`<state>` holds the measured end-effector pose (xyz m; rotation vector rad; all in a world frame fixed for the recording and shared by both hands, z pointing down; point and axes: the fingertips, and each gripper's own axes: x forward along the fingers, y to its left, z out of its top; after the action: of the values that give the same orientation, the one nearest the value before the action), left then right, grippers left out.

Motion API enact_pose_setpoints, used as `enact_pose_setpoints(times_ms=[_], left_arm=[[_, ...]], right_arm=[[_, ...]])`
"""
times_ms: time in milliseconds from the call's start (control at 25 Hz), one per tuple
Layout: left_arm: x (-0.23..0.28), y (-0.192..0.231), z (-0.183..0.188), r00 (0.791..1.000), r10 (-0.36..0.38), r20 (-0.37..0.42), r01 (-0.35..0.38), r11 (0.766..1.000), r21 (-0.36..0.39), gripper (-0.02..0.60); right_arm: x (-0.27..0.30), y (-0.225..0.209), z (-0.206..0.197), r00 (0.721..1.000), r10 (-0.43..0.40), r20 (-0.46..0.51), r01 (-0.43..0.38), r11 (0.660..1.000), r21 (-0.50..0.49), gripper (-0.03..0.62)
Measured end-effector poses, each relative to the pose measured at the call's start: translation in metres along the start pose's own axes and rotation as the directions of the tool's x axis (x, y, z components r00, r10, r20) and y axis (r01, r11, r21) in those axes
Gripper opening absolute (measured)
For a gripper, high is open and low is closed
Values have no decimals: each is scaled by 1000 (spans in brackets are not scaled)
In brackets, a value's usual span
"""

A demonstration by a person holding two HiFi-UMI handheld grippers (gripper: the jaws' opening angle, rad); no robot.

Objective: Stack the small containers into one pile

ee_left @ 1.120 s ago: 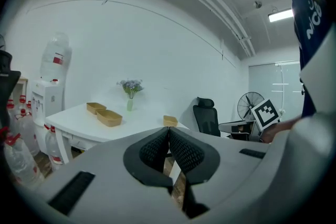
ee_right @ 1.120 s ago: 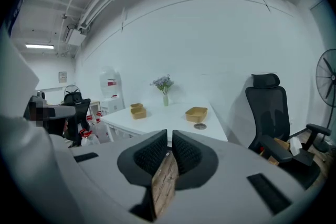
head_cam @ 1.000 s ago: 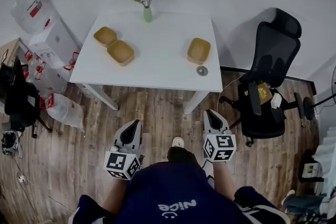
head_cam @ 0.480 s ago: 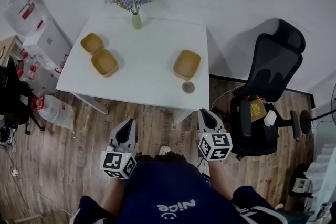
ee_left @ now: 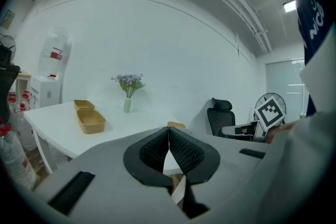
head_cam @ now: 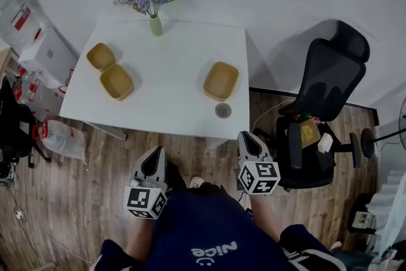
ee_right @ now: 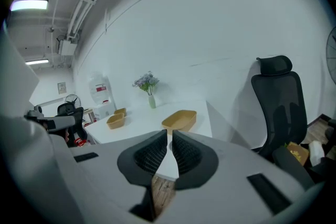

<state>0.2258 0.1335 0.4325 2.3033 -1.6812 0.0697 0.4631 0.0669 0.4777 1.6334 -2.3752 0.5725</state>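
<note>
Three small tan containers lie on the white bench [head_cam: 171, 105]; the far-left container [head_cam: 101, 56] and the near-left container [head_cam: 117, 81] lie just beside each other, and the lone container [head_cam: 221, 80] lies toward the right, well apart from that pair; none is stacked yet. One small round grey thing [head_cam: 223, 110] sits near the lone container; one vase of flowers [head_cam: 155, 23] stands at the far edge. One black office chair [head_cam: 317, 111] stands right of the bench; one water dispenser [head_cam: 45, 52] stands left of it. The left claw [head_cam: 158, 151] and the right claw [head_cam: 246, 136] hang over the wooden floor [head_cam: 95, 181], short of the bench; each has its jaws together, holding nothing.
</note>
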Motion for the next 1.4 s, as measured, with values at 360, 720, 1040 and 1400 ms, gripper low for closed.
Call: enact_pose_setpoints(times_ms=[360,720,1040,1400], left_arm=[[66,50,14,998,-66,-23,66,998,1,20],[151,115,48,979,-198,-51,199,980,14,20],[194,188,62,963,-253,-94,255,967,12,20],[203,239,69,967,-229,-113,232,973,7,20]], right_arm=[[55,-17,14,992,-128,-11,128,990,60,57],[122,-33,48,962,-267,-52,271,954,128,57],[175,-33,63,942,-319,-104,331,934,136,173],[225,-52,70,916,-354,-186,376,921,99,173]])
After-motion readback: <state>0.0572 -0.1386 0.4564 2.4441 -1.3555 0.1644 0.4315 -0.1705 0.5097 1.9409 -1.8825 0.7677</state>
